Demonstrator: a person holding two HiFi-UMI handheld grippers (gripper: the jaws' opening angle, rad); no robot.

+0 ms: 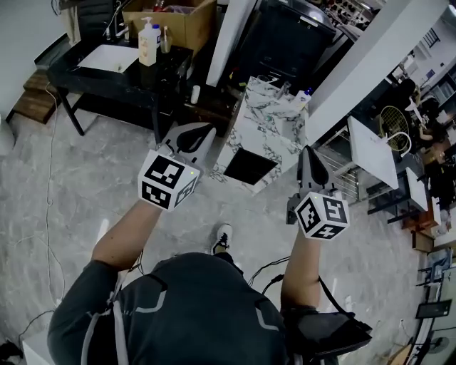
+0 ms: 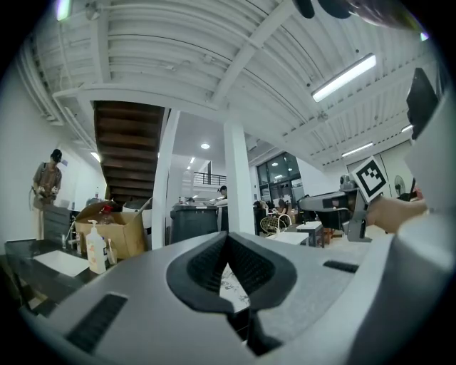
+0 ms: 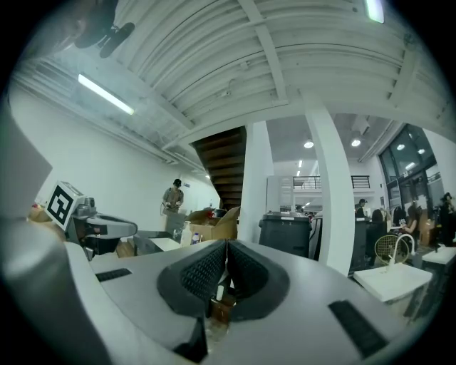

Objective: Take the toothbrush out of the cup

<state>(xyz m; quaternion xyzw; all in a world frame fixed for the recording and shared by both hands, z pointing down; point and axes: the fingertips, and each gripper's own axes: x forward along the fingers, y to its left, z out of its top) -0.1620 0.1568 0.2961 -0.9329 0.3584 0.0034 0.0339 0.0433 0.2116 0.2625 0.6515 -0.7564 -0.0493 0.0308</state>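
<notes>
A small cup (image 1: pixel 165 40) with a thin stick-like thing standing in it, too small to tell as a toothbrush, sits beside a white pump bottle (image 1: pixel 148 43) on the black table (image 1: pixel 100 78) at the far left. The left gripper view shows the same cup (image 2: pixel 110 252) and bottle (image 2: pixel 95 248) far ahead. My left gripper (image 1: pixel 206 131) (image 2: pixel 228 239) is held level in the air, shut and empty, well short of the table. My right gripper (image 1: pixel 308 151) (image 3: pixel 226 246) hangs level to its right, also shut with nothing in it.
A marble-patterned cabinet (image 1: pixel 267 132) with glasses on top stands straight ahead, and a white pillar (image 1: pixel 231 32) rises behind it. A cardboard box (image 1: pixel 178 21) sits past the black table. White tables (image 1: pixel 374 150) and wire racks stand at the right. A person (image 2: pixel 44 187) stands far off.
</notes>
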